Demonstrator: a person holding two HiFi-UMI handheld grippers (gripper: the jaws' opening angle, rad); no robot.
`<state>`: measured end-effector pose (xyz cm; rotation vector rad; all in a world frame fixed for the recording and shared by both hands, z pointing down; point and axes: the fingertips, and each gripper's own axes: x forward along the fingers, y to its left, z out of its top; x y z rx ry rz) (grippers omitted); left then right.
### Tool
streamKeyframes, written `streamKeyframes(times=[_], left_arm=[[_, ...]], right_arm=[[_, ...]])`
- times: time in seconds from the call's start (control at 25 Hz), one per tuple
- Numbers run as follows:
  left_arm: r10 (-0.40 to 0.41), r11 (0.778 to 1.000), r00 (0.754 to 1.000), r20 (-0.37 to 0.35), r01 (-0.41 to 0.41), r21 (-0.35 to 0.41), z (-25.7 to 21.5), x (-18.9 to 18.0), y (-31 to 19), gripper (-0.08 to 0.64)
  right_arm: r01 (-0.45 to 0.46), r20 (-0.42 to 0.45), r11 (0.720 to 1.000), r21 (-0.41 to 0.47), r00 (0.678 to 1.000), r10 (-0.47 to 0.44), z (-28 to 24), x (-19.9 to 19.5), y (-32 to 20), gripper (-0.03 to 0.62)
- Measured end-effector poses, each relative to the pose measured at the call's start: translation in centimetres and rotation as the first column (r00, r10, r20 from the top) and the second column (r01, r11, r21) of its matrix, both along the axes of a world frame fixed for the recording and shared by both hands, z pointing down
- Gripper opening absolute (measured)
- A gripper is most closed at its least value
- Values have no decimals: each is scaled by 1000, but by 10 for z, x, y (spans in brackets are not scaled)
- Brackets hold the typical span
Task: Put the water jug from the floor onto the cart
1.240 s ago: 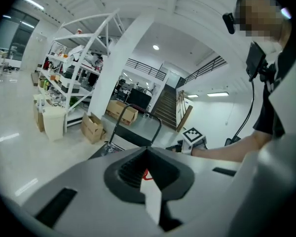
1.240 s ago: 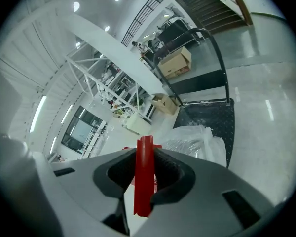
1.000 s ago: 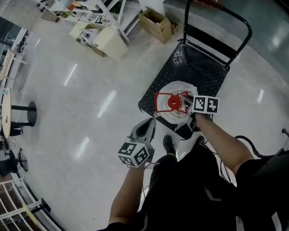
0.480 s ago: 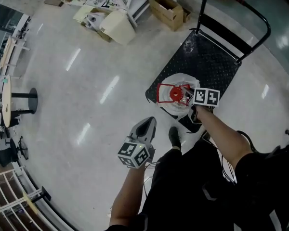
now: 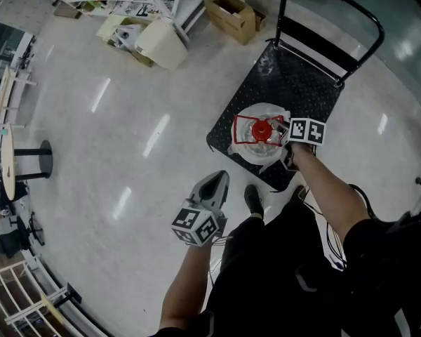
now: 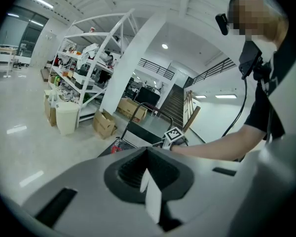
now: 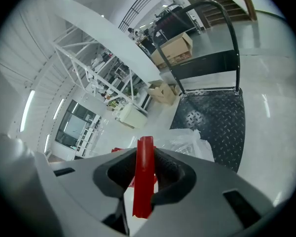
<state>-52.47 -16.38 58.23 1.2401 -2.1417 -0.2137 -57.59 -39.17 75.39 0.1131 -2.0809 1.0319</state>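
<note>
Our right tool [image 7: 145, 158] is clenched on the red handle [image 7: 143, 181] of the water jug [image 5: 258, 146], which is over the near edge of the cart [image 5: 305, 90], at the centre of the head view. We should lower it straight, well inside that edge. Our left tool [image 6: 149, 179] is closed and empty. Only the right gripper view shows the grip itself.

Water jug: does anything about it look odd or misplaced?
Slightly: the water jug, held by its red handle in the right hand-held gripper, is at the near end of the cart, not centred; no spill shows.
</note>
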Motion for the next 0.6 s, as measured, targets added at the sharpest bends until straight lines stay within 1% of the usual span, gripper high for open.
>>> streamKeyframes(times=[0.16,0.24,0.36,0.4,0.44,0.48,0.6], left_arm=[[24,1000,1000,7,-24,-8,-4,7,-13,0],[30,1000,999,13,-30,-9,-8,9,-19,0],[39,999,999,24,-39,-6,-14,10,-30,0],[48,999,998,28,-48,-6,-16,12,-34,0],[60,998,998,34,-60,-6,-17,14,-39,0],[72,997,997,40,-72,-4,-19,16,-44,0],[104,994,993,53,-105,13,-26,24,-62,0]], right_arm=[[-13,-37,999,48,999,15,11,12,-21,86],[-6,-49,999,45,999,8,16,18,-26,86],[-14,-32,1000,25,999,15,16,25,-33,89],[-17,-26,999,29,1000,18,15,28,-36,103],[-16,-20,999,36,1000,17,14,33,-40,136],[-14,-13,999,45,1000,14,11,38,-43,153],[-26,17,997,75,1000,24,-8,61,-60,155]])
